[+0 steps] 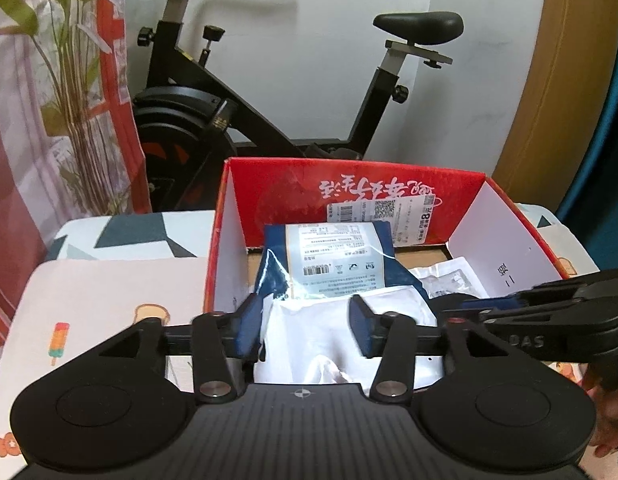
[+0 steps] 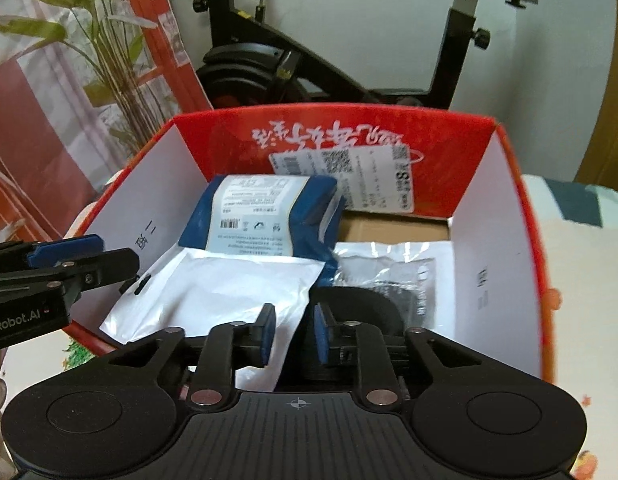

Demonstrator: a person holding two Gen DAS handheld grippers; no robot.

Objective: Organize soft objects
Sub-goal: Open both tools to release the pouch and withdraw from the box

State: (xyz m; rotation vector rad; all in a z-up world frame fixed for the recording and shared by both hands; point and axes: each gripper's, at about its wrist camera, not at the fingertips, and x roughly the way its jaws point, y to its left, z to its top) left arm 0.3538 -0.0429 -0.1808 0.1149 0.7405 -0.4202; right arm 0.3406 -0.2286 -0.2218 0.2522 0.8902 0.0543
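Observation:
A red cardboard box (image 1: 389, 184) with white inner walls (image 2: 493, 256) stands open on the table. Inside lie a blue soft pack with a pale label (image 1: 341, 258) (image 2: 261, 216), a white plastic pouch (image 1: 321, 332) (image 2: 237, 284), and a clear bag with dark contents (image 2: 393, 276) (image 1: 449, 280). My left gripper (image 1: 305, 326) is open, its pads either side of the white pouch at the box's near edge. My right gripper (image 2: 295, 334) is open with a narrow gap, just above the white pouch's right edge. Each gripper shows at the side of the other's view.
A black exercise bike (image 1: 237, 92) stands behind the box against a white wall. A potted plant (image 1: 69, 80) and a red banner (image 1: 117, 80) are at the left. The table carries a patterned cloth (image 1: 109, 292). A wooden panel (image 1: 549, 80) is at the right.

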